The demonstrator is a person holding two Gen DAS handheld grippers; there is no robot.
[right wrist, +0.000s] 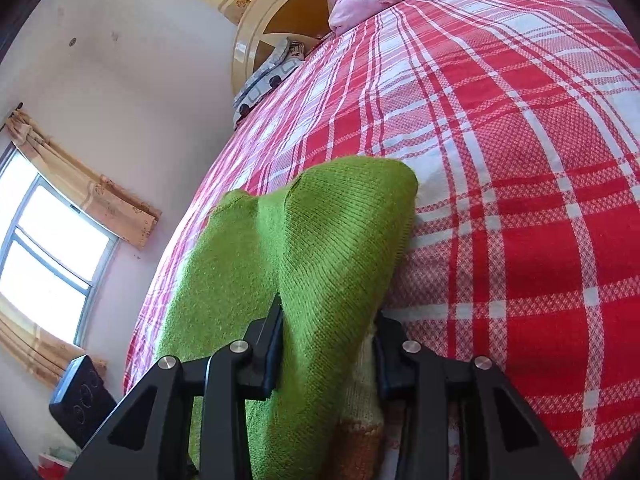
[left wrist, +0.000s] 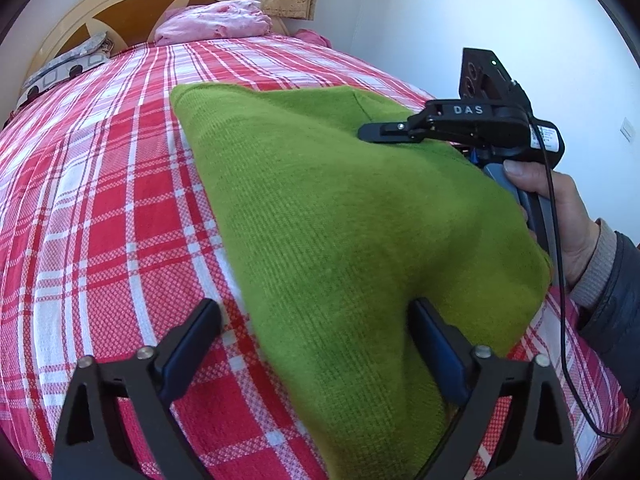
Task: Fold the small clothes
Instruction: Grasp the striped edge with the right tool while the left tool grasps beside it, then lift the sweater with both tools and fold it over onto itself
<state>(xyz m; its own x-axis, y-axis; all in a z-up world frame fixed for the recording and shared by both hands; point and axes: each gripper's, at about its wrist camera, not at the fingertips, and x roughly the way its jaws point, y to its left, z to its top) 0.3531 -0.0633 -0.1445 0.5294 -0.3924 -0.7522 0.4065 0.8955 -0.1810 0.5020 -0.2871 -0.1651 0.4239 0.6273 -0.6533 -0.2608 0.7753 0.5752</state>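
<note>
A green knitted garment [left wrist: 328,216] lies on the bed with a red and white checked cover [left wrist: 104,208]. Its near end hangs over my left gripper [left wrist: 316,324], whose jaws stand wide apart with cloth draped between them, not pinched. My right gripper [left wrist: 372,134], held by a hand, rests against the garment's far right edge. In the right wrist view the garment [right wrist: 316,248] runs between the fingers of my right gripper [right wrist: 328,344], which are closed on a fold of it. A cream and orange cuff [right wrist: 360,412] shows under the fold.
A pink bundle of bedding [left wrist: 216,22] and a patterned pillow [left wrist: 60,68] lie at the head of the bed by the round headboard [left wrist: 132,8]. White wall lies to the right. A window with curtains [right wrist: 48,252] and a black box [right wrist: 80,400] stand left of the bed.
</note>
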